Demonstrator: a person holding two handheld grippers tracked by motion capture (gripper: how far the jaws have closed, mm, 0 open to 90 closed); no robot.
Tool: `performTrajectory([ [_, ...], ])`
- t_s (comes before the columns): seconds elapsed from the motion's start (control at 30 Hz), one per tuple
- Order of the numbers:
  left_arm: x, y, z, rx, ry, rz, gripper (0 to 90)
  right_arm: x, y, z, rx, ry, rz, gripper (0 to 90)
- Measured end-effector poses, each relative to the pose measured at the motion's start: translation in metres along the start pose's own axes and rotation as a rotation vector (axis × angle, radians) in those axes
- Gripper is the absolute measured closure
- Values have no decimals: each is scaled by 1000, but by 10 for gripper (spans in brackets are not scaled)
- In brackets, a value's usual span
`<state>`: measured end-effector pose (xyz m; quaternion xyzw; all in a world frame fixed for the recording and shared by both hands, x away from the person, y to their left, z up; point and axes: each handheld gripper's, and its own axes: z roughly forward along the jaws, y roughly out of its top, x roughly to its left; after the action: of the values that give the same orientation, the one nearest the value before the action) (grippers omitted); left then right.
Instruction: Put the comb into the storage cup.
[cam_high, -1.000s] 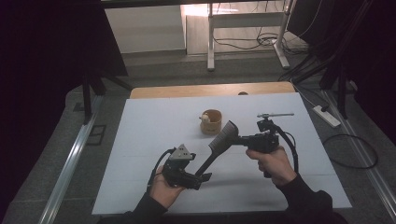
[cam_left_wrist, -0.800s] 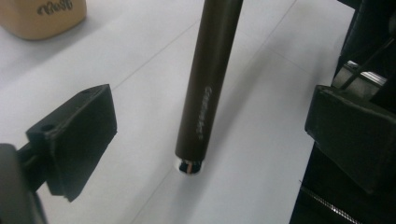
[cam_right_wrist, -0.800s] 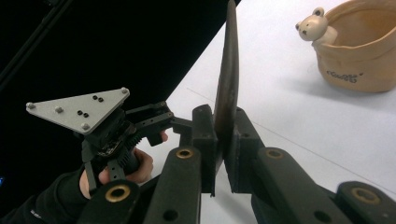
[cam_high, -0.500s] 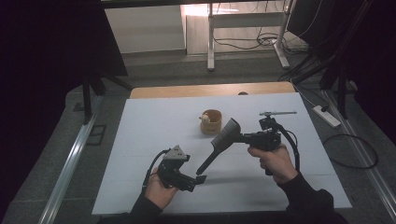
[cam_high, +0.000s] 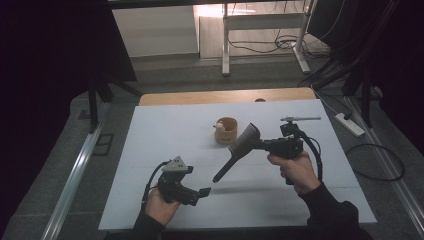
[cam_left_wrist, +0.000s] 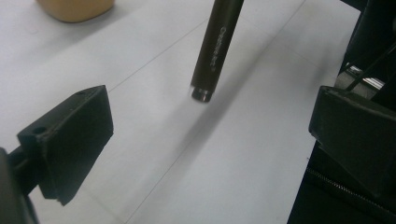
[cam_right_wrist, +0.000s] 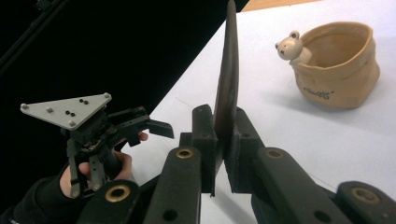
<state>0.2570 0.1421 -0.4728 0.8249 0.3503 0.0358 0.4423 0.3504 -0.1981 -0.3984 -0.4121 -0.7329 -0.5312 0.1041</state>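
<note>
A black comb (cam_high: 240, 147) with a long round handle (cam_left_wrist: 215, 46) hangs slanted above the white table (cam_high: 165, 135). My right gripper (cam_high: 263, 145) is shut on its toothed blade (cam_right_wrist: 227, 79), the pads (cam_right_wrist: 205, 140) pressing on both sides. My left gripper (cam_high: 204, 192) sits low at the front left, a short way from the handle's free end. Its jaws have just been opening and stand wide, nothing between them (cam_left_wrist: 212, 140). The right gripper view also shows that left gripper (cam_right_wrist: 156, 126) with its grey plate.
A beige pouch-shaped pot (cam_high: 226, 130) with a small bear figure (cam_right_wrist: 289, 46) on its rim stands mid-table, behind the comb. A wooden strip (cam_high: 225, 96) runs along the table's far edge. A power strip (cam_high: 350, 125) and cables lie on the floor at the right.
My left gripper was at the comb's handle end; it has pulled away toward the front left. The right gripper and comb have stayed put.
</note>
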Motion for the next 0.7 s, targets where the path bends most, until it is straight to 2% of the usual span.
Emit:
performTrajectory([
  [0.23,6,-7,-12,-21,18,-26,6,-1,4,-4,-20,-8,-10,842],
  [0.7,9,-16,-26,-24,40,-40,4,-5,11,-10,-53,-31,-14,843],
])
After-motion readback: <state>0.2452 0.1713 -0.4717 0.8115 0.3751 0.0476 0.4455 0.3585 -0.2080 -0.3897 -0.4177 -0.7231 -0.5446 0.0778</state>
